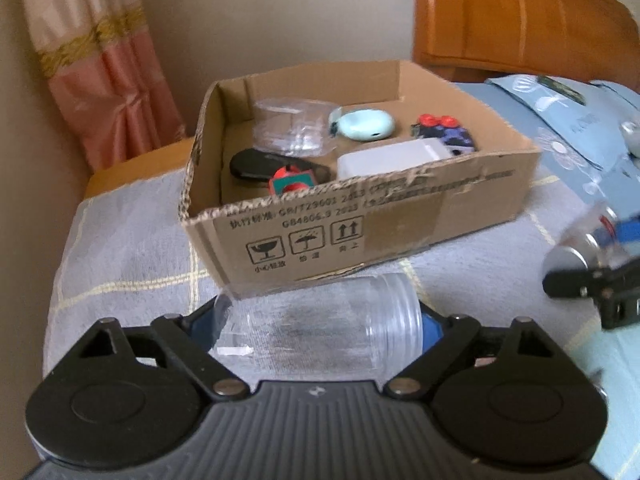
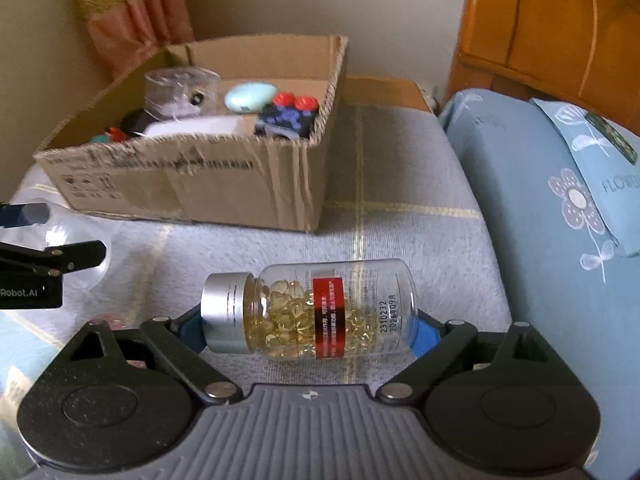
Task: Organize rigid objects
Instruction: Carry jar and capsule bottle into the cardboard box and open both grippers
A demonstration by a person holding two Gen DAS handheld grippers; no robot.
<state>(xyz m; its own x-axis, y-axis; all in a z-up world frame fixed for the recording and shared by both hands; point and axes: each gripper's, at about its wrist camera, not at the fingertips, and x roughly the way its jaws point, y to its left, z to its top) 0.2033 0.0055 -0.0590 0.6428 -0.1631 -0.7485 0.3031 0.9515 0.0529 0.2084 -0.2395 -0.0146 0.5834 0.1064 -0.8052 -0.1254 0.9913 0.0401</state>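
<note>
Two jars in hand, cardboard box part-filled.

Capsule bottle (image 2: 308,312), silver-capped, lies crosswise low in the right wrist view, right gripper (image 2: 308,332) jaws clamped on its ends. Empty clear plastic jar (image 1: 320,320), likewise crosswise, sits low in the left wrist view with left gripper (image 1: 320,332) jaws clamped on it. Cardboard box (image 1: 400,216), frame centre on the grey checked bed cover (image 1: 120,260), already holds a mint case (image 1: 362,124), white box (image 1: 392,158), black case (image 1: 256,166), clear tub (image 1: 288,128) and toys. Judged: most stowed; both jars remain.
</note>
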